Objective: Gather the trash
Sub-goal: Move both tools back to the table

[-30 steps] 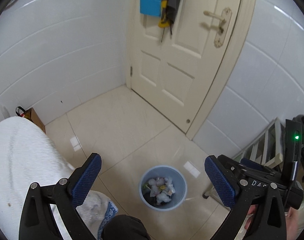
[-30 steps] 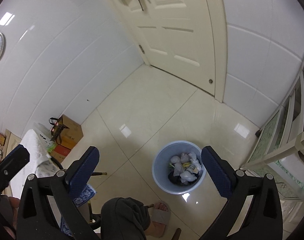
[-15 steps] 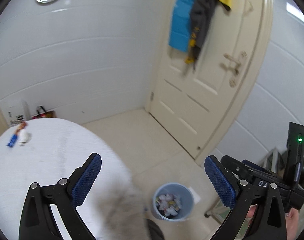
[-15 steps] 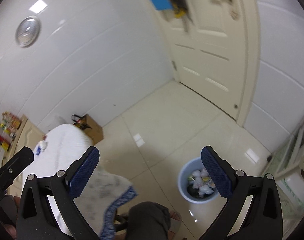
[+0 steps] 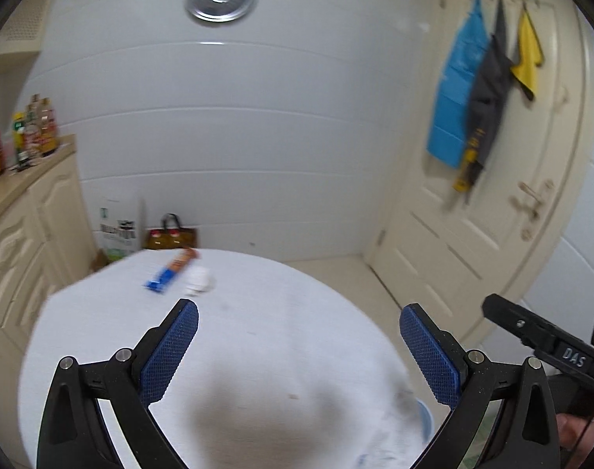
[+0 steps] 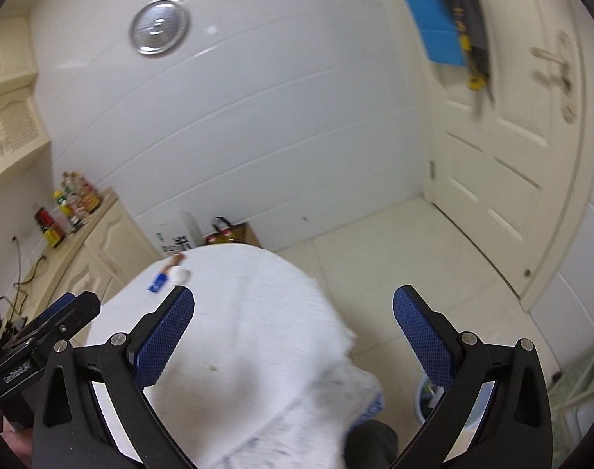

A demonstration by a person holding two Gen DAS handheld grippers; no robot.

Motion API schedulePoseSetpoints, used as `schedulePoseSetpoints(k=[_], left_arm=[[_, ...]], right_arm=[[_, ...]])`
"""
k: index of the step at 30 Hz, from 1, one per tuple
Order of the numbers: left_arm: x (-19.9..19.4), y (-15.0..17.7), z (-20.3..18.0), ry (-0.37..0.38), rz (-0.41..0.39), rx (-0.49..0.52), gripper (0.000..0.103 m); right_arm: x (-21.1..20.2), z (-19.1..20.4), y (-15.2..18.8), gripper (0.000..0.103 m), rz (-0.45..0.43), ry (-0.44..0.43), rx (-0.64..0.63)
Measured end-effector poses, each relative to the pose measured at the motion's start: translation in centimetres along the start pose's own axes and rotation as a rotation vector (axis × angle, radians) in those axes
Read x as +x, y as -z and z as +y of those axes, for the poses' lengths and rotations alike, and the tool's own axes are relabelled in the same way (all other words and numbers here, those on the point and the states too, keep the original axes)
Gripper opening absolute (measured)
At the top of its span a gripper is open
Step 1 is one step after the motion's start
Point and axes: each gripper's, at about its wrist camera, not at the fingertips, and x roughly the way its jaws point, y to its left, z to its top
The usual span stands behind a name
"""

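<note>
Both wrist cams high, facing fwd-down over table (image 5: 258, 332), shared: wall, door (image 6: 512, 156)

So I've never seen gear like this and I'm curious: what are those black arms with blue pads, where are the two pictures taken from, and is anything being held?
No robot here: a person carries a hand-held gripper in each hand, with a fisheye camera on each looking forward along its jaws. One picture comes from the left gripper, the other from the right gripper. The blue pads line the jaws. Both stand wide open and hold nothing. Ahead is a round table under a white cloth, with a blue and orange wrapper and a crumpled white tissue beside it on the far side. A blue bin peeks out on the floor.
</note>
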Motion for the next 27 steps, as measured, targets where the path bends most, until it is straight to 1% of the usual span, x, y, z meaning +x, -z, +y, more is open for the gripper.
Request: schedulePoseSetpoints(k=[6,8,9,11,14,15,18,20,22,24,27], left_arm=[[-4.3,0.9,3.3,-0.082,-0.051,-0.039,0.102],[-5.1,1.4,4.3,-0.114,-0.063,-0.045,0.102],[-4.7,1.4,4.2,-0.104,-0.055,-0.041,0.102],[-4.9,1.9,5.2,-0.133,-0.050,-0.049,0.102],[-4.4,2.3,6.5,-0.149,-0.030,-0.065,0.102],[-3.6,1.9,6.3,-0.144,-0.021,-0.064,0.102],[-1.6,1.6,6.7,-0.164,0.003,-0.059,0.102],[0.5,0.8,6.3,-0.181,0.021,-0.051,0.102],[3.7,-0.9,5.4,-0.186,0.048,-0.035,0.102],[6.1,-1.6,4.9,-0.189,0.078,-0.015,0.102],[11.1,-2.7,3.5,-0.202,0.133,0.033,0.102]], right_arm=[[1.5,6.0,-0.6,0.103,-0.006,-0.067,-0.085],[2.1,7.6,-0.6,0.103,-0.003,-0.083,-0.113],[2.5,8.4,-0.6,0.103,0.000,-0.095,-0.130],[3.5,10.2,-0.6,0.103,0.010,-0.110,-0.167],[5.4,12.5,-0.4,0.103,0.029,-0.120,-0.219],[6.0,13.1,-0.3,0.103,0.036,-0.124,-0.229],[8.8,15.0,-0.2,0.103,0.063,-0.124,-0.269],[10.8,15.8,-0.1,0.103,0.083,-0.121,-0.284],[12.9,16.3,0.0,0.103,0.108,-0.116,-0.298],[14.7,16.7,0.2,0.103,0.129,-0.113,-0.308],[18.4,17.3,0.6,0.103,0.168,-0.102,-0.325]])
